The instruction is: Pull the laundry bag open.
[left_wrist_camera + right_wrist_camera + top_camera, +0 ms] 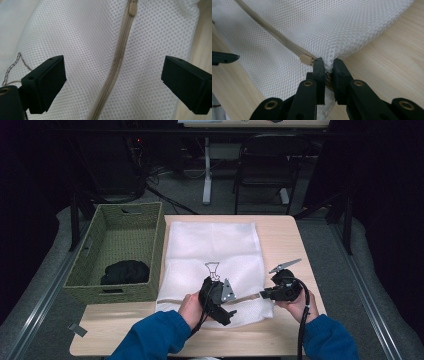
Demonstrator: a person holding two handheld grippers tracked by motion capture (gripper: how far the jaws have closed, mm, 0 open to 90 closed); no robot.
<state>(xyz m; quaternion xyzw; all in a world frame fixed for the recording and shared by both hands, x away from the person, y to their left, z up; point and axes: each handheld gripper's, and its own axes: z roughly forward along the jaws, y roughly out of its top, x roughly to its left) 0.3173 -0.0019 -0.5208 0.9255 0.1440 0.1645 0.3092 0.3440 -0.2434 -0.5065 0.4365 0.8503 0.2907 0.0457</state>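
A white mesh laundry bag lies flat on the wooden table. A beige zipper runs along its near edge, its pull tab at the bag's right corner. My right gripper is shut on that corner of the mesh bag, right beside the pull tab. My left gripper hovers over the mesh bag with its jaws wide open, the zipper running between them untouched. In the high view the left gripper sits at the bag's near edge, the right gripper just to its right.
A woven green basket stands at the table's left with a black garment inside. A small dark print marks the bag's middle. Bare wood lies right of the bag. A chair and desk legs stand beyond the table.
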